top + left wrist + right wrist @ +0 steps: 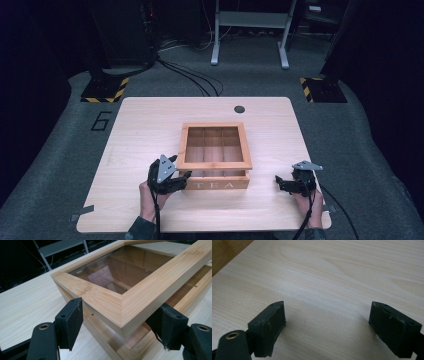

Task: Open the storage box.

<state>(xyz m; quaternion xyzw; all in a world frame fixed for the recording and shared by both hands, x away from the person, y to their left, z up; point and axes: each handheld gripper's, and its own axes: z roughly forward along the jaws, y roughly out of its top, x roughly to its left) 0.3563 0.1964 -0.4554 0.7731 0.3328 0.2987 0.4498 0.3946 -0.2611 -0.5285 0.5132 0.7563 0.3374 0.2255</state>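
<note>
Here the left gripper [184, 176] jaws clasp the raised lid [130, 300] corner; the right gripper [281, 182] rests level, jaws wide, empty.

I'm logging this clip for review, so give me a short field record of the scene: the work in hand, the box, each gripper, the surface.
work in hand: lifting the glass-paned lid of the wooden tea box
lid state: raised at its front, tilted above the box
box: marked TEA on its front, divided into compartments
left gripper: at the lid's near left corner, one black finger on each side of it
right gripper: open, over bare table, apart from the box
surface: light wooden table
</note>
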